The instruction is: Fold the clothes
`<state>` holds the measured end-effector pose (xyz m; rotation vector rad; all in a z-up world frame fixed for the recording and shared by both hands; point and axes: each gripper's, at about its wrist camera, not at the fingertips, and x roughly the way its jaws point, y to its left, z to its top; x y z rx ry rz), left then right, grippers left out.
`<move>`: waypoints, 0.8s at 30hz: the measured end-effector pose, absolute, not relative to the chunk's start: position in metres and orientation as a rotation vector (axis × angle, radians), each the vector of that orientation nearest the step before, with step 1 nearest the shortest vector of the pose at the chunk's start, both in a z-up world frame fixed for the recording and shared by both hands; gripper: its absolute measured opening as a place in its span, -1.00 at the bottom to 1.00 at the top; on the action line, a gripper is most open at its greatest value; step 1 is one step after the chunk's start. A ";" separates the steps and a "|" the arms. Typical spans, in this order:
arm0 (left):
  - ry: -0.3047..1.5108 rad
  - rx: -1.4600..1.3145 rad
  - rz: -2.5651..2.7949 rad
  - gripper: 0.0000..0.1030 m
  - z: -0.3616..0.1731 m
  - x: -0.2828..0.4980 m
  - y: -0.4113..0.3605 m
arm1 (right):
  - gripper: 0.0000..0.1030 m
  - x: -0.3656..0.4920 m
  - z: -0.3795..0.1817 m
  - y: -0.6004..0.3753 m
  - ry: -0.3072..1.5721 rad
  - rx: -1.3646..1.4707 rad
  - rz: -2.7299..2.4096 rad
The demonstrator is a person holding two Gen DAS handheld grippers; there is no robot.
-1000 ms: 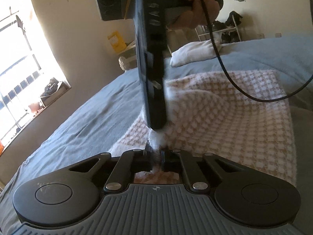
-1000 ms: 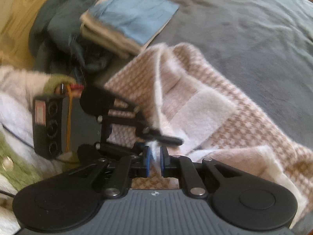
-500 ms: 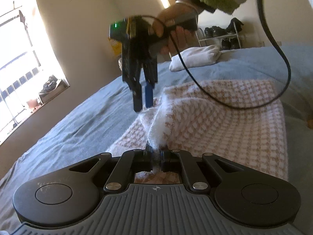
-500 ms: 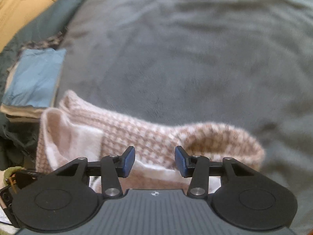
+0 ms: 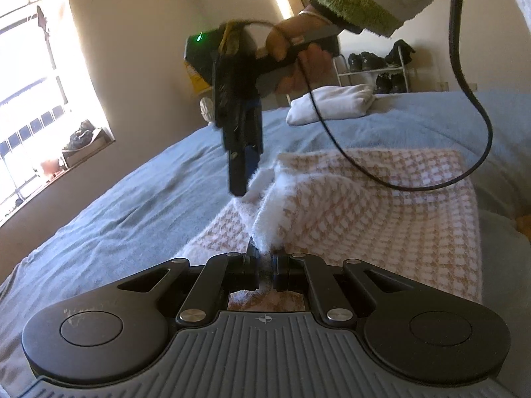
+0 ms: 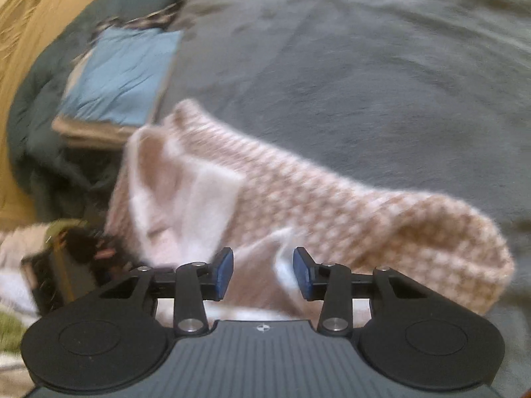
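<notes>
Left wrist view first, nearest stuff up front: our left gripper (image 5: 264, 267) is clamped tight on a fuzzy white edge of the checked garment (image 5: 365, 219), and a tuft of that fleece sticks up right between the jaws. From there the pink-and-white checked cloth spreads away over the blue-grey bed cover (image 5: 132, 205), lying mostly flat with one white corner flipped up. A bit further out our right gripper (image 5: 244, 179) points down at that flipped corner, its tips just at the fleece; we can't tell from this angle if they touch it. Our hand (image 5: 298, 63) wraps the handle, with a green-cuffed fleecy sleeve (image 5: 358, 6) above and a black cable (image 5: 464, 99) looping down across the garment. Past that there's a folded white item (image 5: 332, 102) on the far side of the bed, then a shoe rack (image 5: 381, 66) by the wall and a bright window (image 5: 39, 99) off to the left.

Right wrist view, a bit blurry: the blue pads (image 6: 223, 273) stand apart, the jaws having just been opening, and nothing is pinched, only the garment's white inner side lying below the gap. The checked cloth runs off right as a rolled fold. Further back, a folded light-blue piece (image 6: 122, 73) sits on a beige one near the bed's edge.
</notes>
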<state>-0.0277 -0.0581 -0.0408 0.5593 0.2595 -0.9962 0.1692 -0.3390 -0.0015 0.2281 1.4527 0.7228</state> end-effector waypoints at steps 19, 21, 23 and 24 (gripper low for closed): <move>0.245 0.548 -0.993 -0.91 -0.038 -0.033 -0.057 | -0.56 0.151 0.011 -0.297 1.404 0.055 0.882; 0.243 0.545 -0.995 -0.91 -0.037 -0.035 -0.056 | -0.56 0.141 0.022 -0.302 1.378 0.082 0.970; 0.242 0.541 -0.998 -0.91 -0.036 -0.036 -0.055 | -0.56 0.134 0.032 -0.305 1.350 0.110 1.042; 0.241 0.544 -1.000 -0.91 -0.037 -0.037 -0.055 | -0.56 0.131 0.035 -0.307 1.338 0.123 1.063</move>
